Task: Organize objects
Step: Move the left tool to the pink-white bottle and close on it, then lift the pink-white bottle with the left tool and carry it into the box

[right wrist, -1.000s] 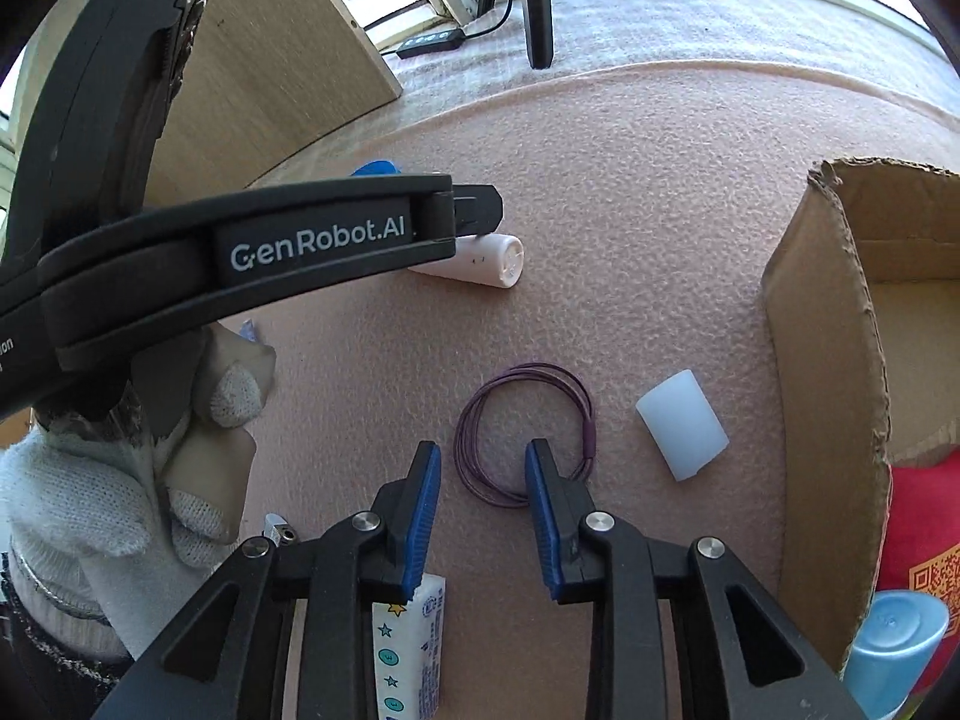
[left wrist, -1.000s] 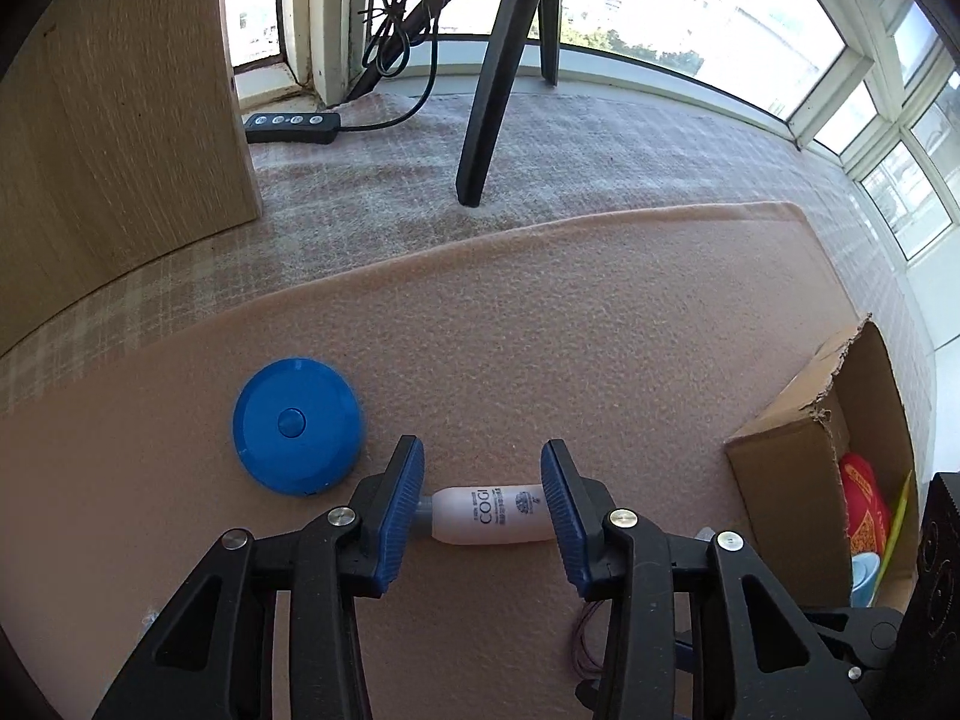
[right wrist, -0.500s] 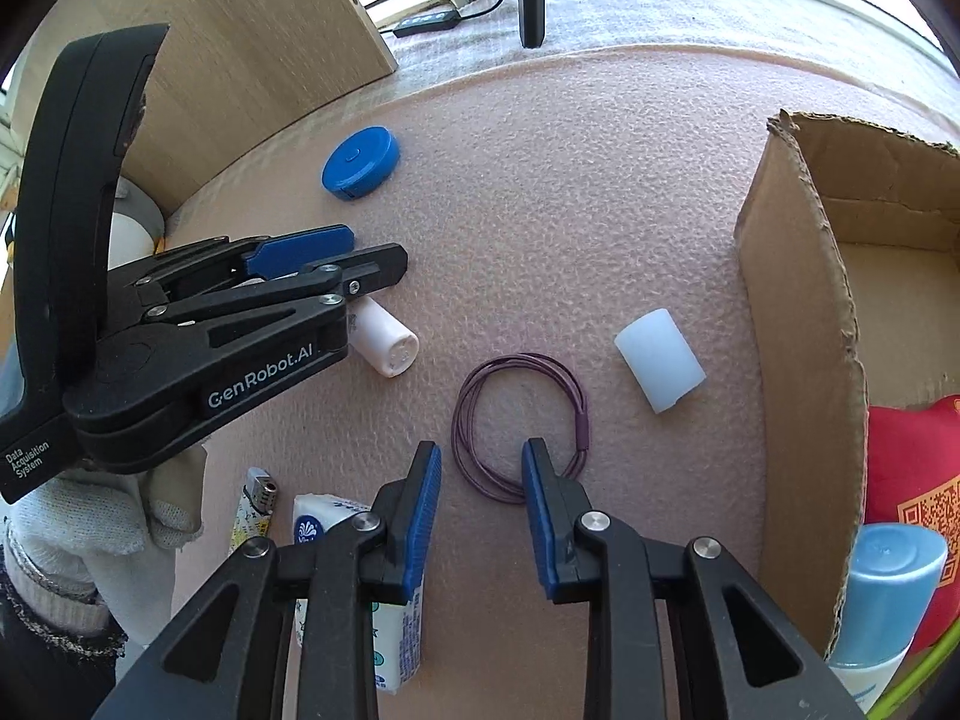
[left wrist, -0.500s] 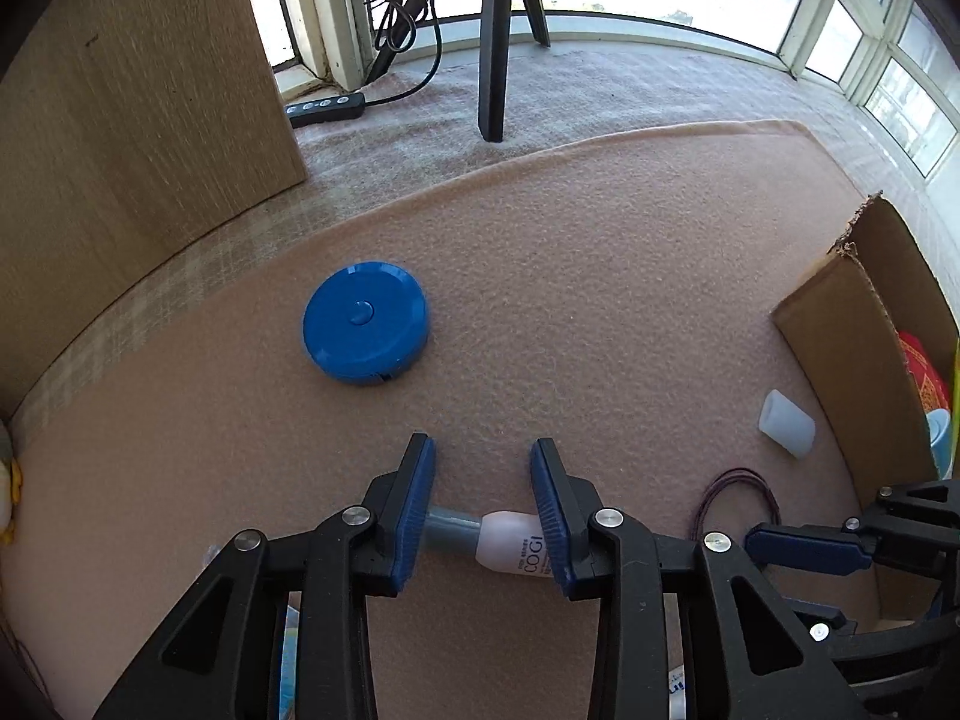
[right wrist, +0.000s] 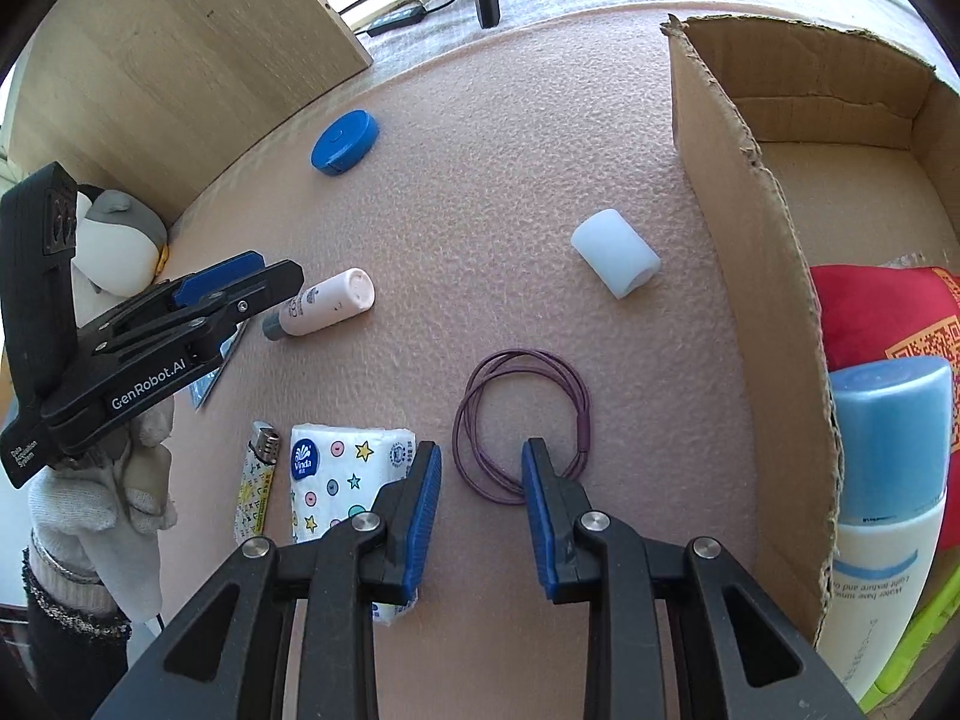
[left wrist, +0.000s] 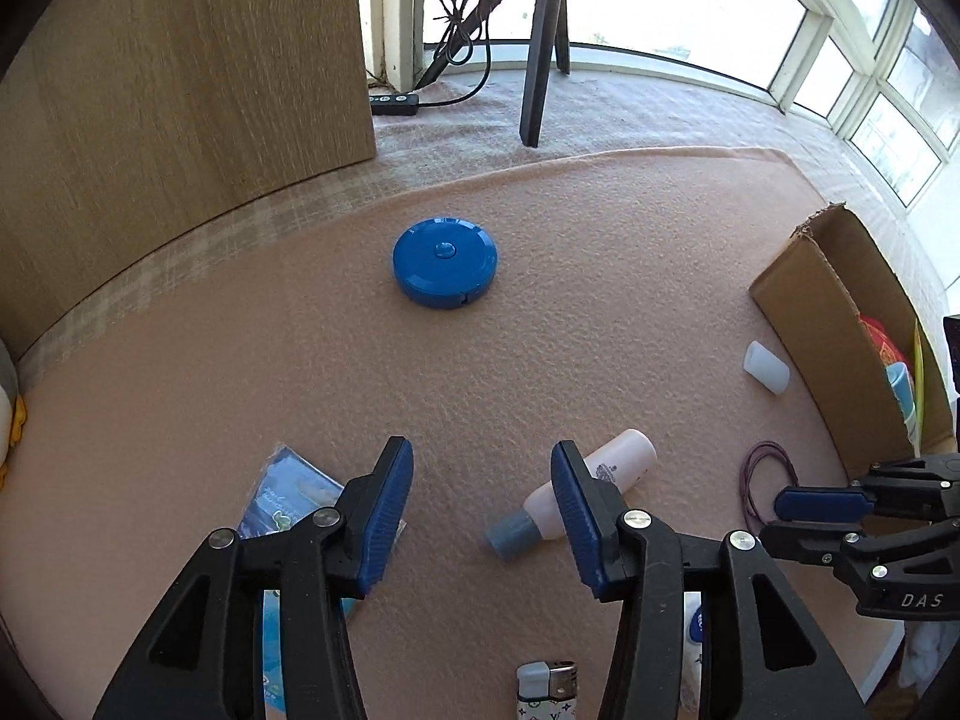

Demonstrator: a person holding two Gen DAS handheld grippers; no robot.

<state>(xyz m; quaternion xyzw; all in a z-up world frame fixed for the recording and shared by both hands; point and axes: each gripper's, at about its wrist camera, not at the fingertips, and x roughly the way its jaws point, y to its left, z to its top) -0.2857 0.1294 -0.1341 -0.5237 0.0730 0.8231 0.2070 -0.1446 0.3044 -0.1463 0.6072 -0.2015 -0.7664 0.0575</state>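
Observation:
My left gripper [left wrist: 482, 456] is open above the pink mat. A pale pink bottle with a grey cap [left wrist: 600, 474] lies on its side just right of it, partly behind the right finger. In the right wrist view the same bottle [right wrist: 324, 312] lies in front of the left gripper [right wrist: 270, 276]. My right gripper [right wrist: 482, 456] is open low over a purple hair-tie loop [right wrist: 522, 426]; its right fingertip sits over the loop's inside. A blue round case [left wrist: 445, 261] lies further out, and a white cylinder [right wrist: 615, 261] lies next to the cardboard box [right wrist: 750, 228].
The box holds a red pouch [right wrist: 882, 312] and a blue-capped bottle [right wrist: 888, 450]. A tissue pack [right wrist: 336, 480], a lighter [right wrist: 258, 486] and a blue packet [left wrist: 288, 498] lie near the grippers. A wooden panel [left wrist: 180, 90], a tripod leg [left wrist: 540, 60] and a plush toy [right wrist: 114, 240] border the mat.
The left gripper narrowed around the bottle and drew it nearer, then opened wide and let it go; the bottle now lies turned at an angle. The right gripper has hardly moved.

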